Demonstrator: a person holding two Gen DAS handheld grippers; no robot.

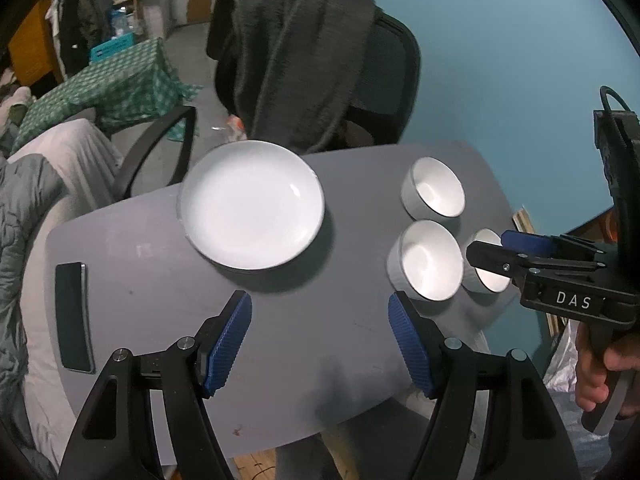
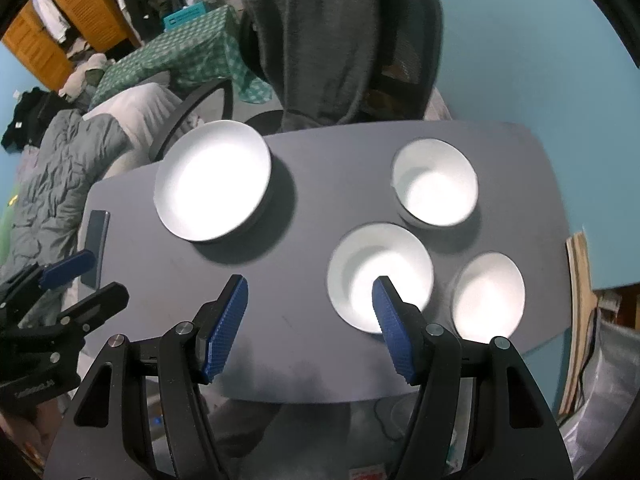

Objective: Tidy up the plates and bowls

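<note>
White plate (image 1: 251,204) sits far-left on the grey table (image 1: 304,320); three white bowls, far (image 1: 434,187), middle (image 1: 430,266), near-right (image 2: 489,296), cluster on the right, all apart. Phone (image 1: 72,317) at the left edge. Left gripper (image 1: 320,340) and right gripper (image 2: 310,322) both hover spread apart, holding nothing.

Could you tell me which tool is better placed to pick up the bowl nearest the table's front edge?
The right tool, probably: it is open above the front bowl, one finger over its rim. The left tool, also open, faces the plate side.
</note>
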